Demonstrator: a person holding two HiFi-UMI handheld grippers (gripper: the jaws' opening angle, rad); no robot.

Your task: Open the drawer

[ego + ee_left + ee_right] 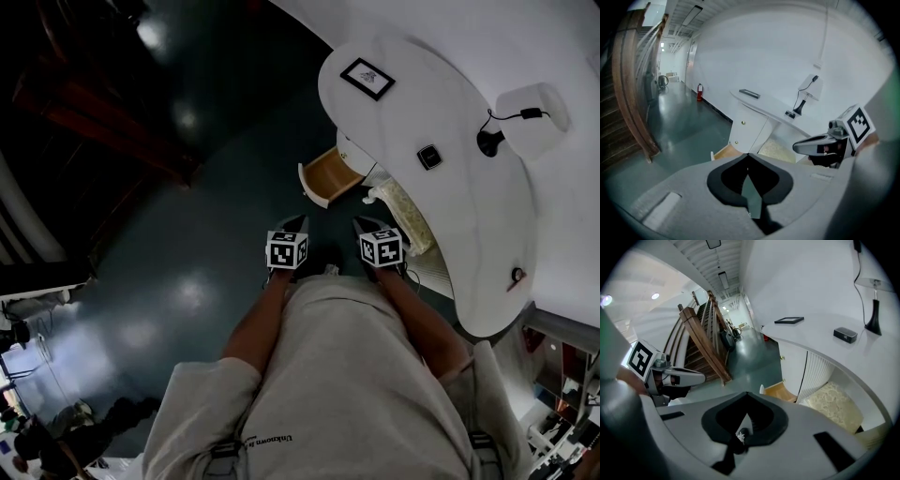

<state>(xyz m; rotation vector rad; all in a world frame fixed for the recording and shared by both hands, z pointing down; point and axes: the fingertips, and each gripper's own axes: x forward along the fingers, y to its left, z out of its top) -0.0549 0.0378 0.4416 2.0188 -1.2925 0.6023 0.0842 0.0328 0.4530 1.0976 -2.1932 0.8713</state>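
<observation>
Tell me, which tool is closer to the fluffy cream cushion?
Right. The right tool sits just beside the cream cushion; the left tool is farther away, on the other side, near the open drawer.

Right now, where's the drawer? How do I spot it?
Find the big white curved desk. Under its rounded end, below the black frame, the drawer sticks out over the dark floor. Only it shows a light wooden inside.
</observation>
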